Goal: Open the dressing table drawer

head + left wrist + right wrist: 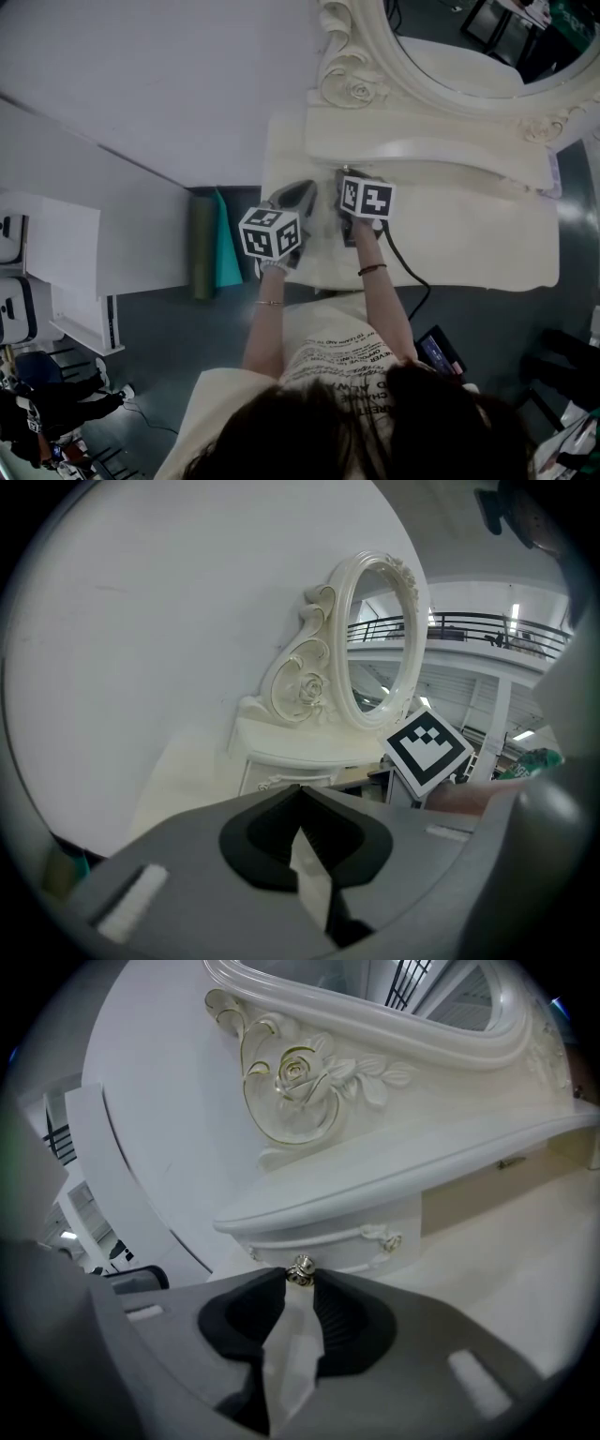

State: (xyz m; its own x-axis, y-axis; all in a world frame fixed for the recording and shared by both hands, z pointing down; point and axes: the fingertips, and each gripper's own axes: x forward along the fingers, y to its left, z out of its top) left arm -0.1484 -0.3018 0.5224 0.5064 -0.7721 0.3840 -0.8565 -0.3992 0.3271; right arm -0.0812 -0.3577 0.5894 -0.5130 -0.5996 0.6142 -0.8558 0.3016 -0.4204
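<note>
The cream dressing table [469, 246] carries a small drawer [328, 1241] under the shelf below its oval mirror [469, 42]. In the right gripper view a small metal knob [300, 1270] on the drawer front sits between the tips of my right gripper [300, 1277], and the pads press on it from both sides. The head view shows that right gripper [343, 184] at the shelf's left end. My left gripper [306, 193] hovers just to its left over the tabletop. In its own view the left gripper [300, 789] has its tips together with nothing between them.
A white wall runs behind and left of the table. On the floor to the left stand a green roll [202, 246] and a teal sheet [225, 244], beside a white panel [56, 251]. A black cable [412, 281] hangs off the front edge.
</note>
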